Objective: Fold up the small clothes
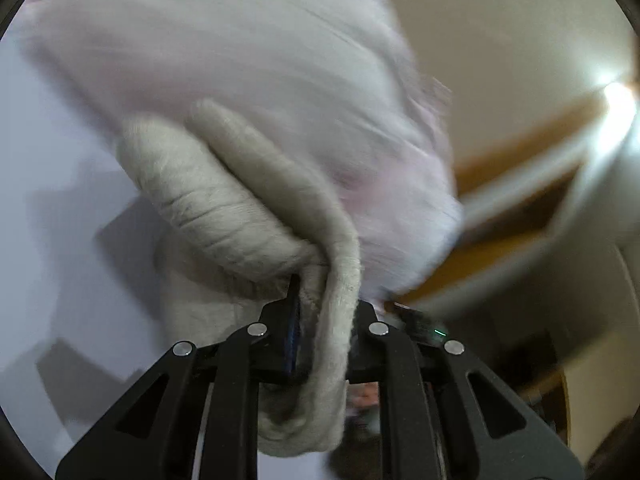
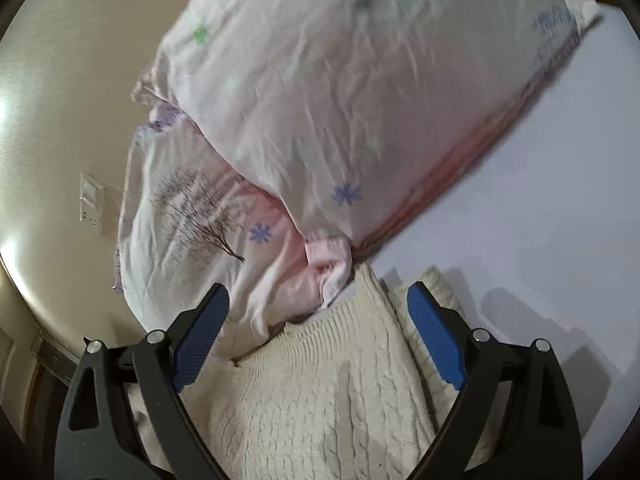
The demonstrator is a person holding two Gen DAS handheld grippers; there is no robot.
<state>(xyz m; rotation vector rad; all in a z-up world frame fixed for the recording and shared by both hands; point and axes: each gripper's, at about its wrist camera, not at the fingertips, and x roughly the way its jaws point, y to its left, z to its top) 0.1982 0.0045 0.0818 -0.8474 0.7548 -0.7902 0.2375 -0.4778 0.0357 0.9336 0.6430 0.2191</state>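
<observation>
Left wrist view: the left tongs [image 1: 320, 320] are clamped on a thick fold of the cream knit garment [image 1: 224, 208], which bunches up toward 11 o'clock from the jaws and hangs down past them at 6 o'clock. Behind it, from 10 to 2 o'clock, a pink pillow [image 1: 248, 64] is smeared with motion blur, and the pale bed sheet [image 1: 52, 184] fills the 9 o'clock side. The pinch takes only a rolled edge, so I judge that a fast swing could pull the knit out of the jaws or let the loose lower layer drop and undo the fold. The blur suggests speed, which adds to that risk.

Right wrist view: the right tongs [image 2: 320, 336] stand wide apart and hold nothing; their blue pads [image 2: 200, 340] flank the cream knit garment [image 2: 320, 392], which lies on the bed sheet [image 2: 540, 208] at 6 o'clock. The pink pillow [image 2: 340, 100] and a printed pillow [image 2: 188, 208] sit just beyond at 12 and 10 o'clock, touching the knit's far edge. If these jaws close now, they may catch the pillow corner along with the garment, or gather several layers and wrinkle the fold.
</observation>
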